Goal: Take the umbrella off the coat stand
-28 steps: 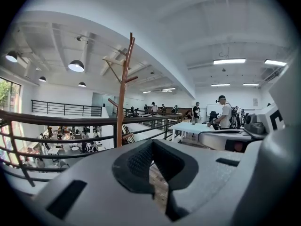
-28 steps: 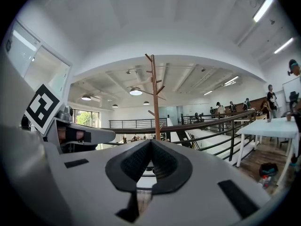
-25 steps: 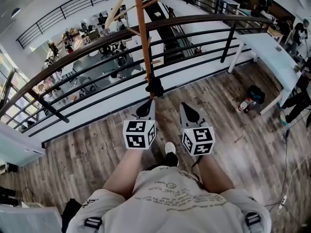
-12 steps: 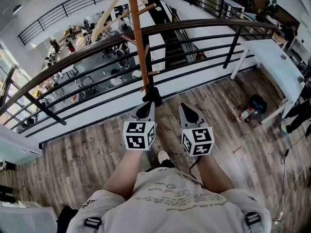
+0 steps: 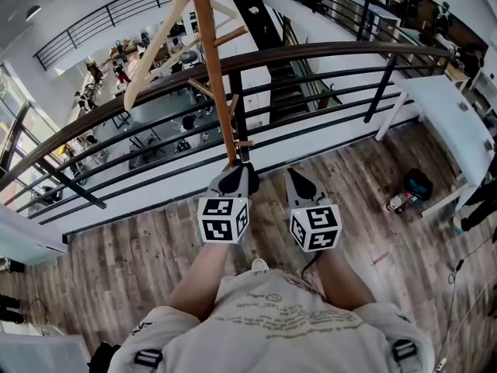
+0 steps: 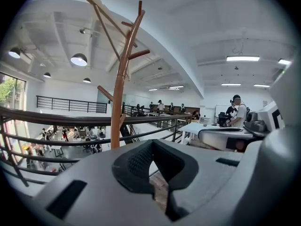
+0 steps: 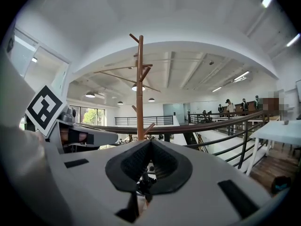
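The wooden coat stand (image 5: 208, 68) rises just inside the railing, its pole and bare pegs also showing in the left gripper view (image 6: 117, 98) and the right gripper view (image 7: 139, 88). Low on the pole hangs a small black bundle (image 5: 248, 167), seemingly the folded umbrella, half hidden by my left gripper (image 5: 233, 179). It peeks through the right jaws' notch (image 7: 145, 185). My right gripper (image 5: 301, 183) is a little to the right of the pole. Both grippers have their jaws together and hold nothing.
A dark curved railing (image 5: 326, 49) runs behind the stand, with a drop to a lower floor beyond it. A white table (image 5: 446, 119) stands at the right, with a bag and a bottle (image 5: 408, 196) on the wooden floor under it. People stand far off (image 6: 237, 112).
The stand has come nearer and its pegs now fill the upper view. Both grippers have closed in on the pole's lower part, and the black bundle is now partly behind the left gripper.
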`<state>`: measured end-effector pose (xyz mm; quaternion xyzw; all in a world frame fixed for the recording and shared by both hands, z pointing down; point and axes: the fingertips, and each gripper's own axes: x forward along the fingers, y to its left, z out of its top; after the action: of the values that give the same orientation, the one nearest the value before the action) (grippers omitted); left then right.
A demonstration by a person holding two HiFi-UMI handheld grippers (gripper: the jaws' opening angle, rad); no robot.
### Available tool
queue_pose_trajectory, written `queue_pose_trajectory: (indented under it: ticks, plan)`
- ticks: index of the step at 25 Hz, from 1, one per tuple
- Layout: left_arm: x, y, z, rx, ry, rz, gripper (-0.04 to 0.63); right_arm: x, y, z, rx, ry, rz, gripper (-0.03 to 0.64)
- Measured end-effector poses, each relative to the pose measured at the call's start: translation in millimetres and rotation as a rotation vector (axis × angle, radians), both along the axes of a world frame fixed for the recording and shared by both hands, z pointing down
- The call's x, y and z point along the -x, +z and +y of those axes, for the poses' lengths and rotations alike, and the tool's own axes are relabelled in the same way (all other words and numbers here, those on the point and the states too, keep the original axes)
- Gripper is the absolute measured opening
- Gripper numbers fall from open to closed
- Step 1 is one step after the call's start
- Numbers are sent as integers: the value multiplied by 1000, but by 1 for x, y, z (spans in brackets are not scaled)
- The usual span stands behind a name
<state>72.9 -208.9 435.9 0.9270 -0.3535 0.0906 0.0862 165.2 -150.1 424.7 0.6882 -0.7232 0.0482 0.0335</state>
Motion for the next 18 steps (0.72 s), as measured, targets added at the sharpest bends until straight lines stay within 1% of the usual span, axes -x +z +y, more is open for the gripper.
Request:
queue_pose_trajectory:
  ticks: [4, 10, 13, 18]
  plan:
    - [-9, -5, -37, 1, -19, 3, 5, -9, -4, -39, 6, -28, -2, 3]
    - [-30, -7, -100, 50, -35, -5, 5, -32, -10, -108, 46, -63, -5, 3]
    - [-31, -4, -112, 62, -64, -6, 5, -39, -4, -122, 67, -79, -10, 3]
    - [-19, 15, -125, 88, -115, -20, 5, -33, 11, -139, 97, -122, -15, 3]
